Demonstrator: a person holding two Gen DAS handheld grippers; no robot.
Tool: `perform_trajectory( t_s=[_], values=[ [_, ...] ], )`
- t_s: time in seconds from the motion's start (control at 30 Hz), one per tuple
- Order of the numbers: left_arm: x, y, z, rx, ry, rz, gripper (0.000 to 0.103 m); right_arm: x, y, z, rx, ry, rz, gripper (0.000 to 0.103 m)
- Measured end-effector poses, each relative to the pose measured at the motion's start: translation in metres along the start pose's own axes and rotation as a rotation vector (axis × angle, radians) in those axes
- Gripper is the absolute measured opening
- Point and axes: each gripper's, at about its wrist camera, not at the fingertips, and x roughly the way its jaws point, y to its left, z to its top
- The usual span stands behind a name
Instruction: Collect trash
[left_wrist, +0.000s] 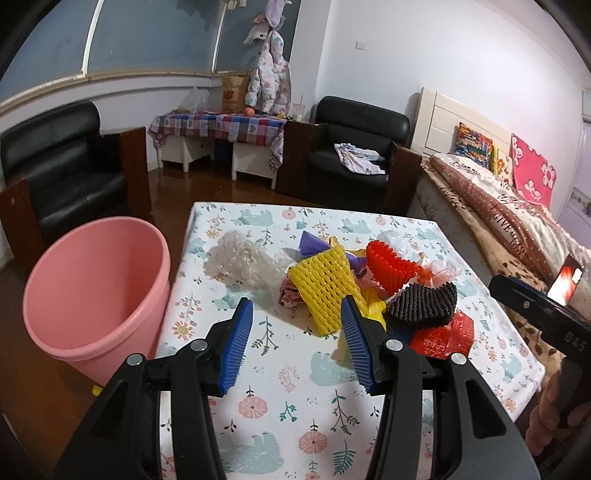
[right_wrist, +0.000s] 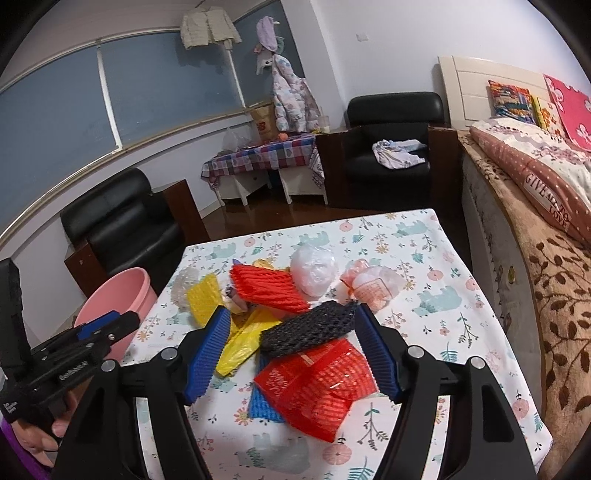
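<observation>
While my left gripper (left_wrist: 297, 325) and right gripper (right_wrist: 290, 338) hang empty, jaws apart, the trash pile (left_wrist: 354, 280) lies uncollected, the pink bin (left_wrist: 92, 295) lower left apparently empty.

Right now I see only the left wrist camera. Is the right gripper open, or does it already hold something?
Observer: It is open. The right gripper holds nothing; the black net lies loose on the table between its fingers.
Operator: Is anything hidden under the red mesh bag?
Observer: Yes. A blue net lies under the red mesh bag, with only its edge showing.
</observation>
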Motion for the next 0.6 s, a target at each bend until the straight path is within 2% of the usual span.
perform_trajectory(
  t_s=[0.27, 0.6],
  values=[
    [0.019, 0.004, 0.003, -0.062, 0.059, -0.079, 0.05, 0.013, -0.019, -0.003, 0.04, 0.028, -0.005, 0.067],
    [0.061, 0.003, 0.019, -0.045, 0.102, -0.042, 0.05, 0.027, -0.028, -0.003, 0.051, 0.046, 0.03, 0.066]
  ],
)
